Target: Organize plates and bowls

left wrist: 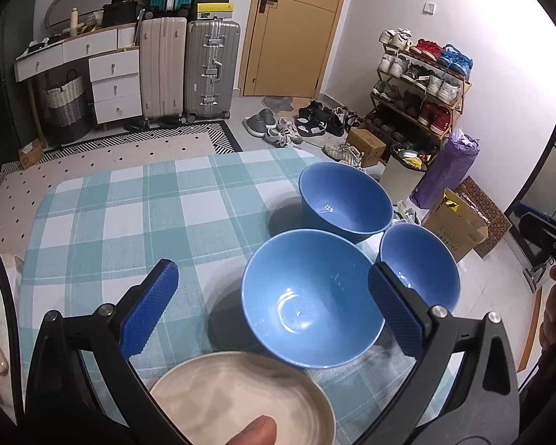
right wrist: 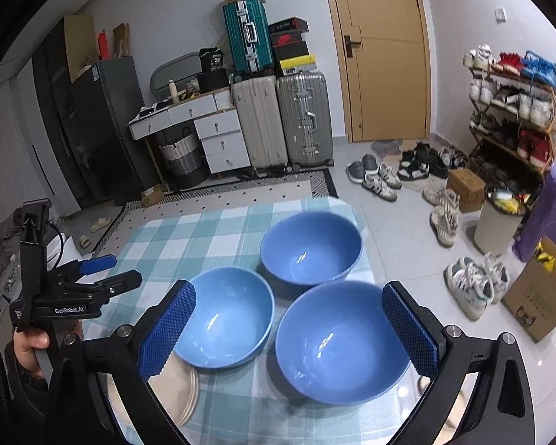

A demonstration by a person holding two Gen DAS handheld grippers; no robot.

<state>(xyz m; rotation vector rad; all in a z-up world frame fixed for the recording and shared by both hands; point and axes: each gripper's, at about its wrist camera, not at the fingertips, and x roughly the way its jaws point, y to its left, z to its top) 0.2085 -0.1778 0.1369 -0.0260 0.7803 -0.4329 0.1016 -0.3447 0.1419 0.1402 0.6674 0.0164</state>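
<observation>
Three blue bowls stand close together on the checked tablecloth [left wrist: 129, 222]. The middle bowl [left wrist: 307, 296] [right wrist: 226, 319] sits just beyond a beige plate [left wrist: 241, 396]; the right wrist view shows stacked plate rims [right wrist: 183, 393] there. A far bowl [left wrist: 344, 200] [right wrist: 311, 248] and a right bowl [left wrist: 419, 267] [right wrist: 341, 341] stand by the table's right edge. My left gripper [left wrist: 274, 307] [right wrist: 107, 272] is open over the plate and middle bowl, holding nothing. My right gripper [right wrist: 289, 330] is open, its fingers framing the right bowl; it shows at the far right [left wrist: 545, 237].
The table's left half [right wrist: 189, 237] carries only the cloth. Past its right edge the floor holds shoes [right wrist: 474, 282], a cardboard box [right wrist: 537, 304] and a bin [right wrist: 500, 222]. A fingertip [left wrist: 255, 430] shows at the bottom edge. Suitcases and drawers line the far wall.
</observation>
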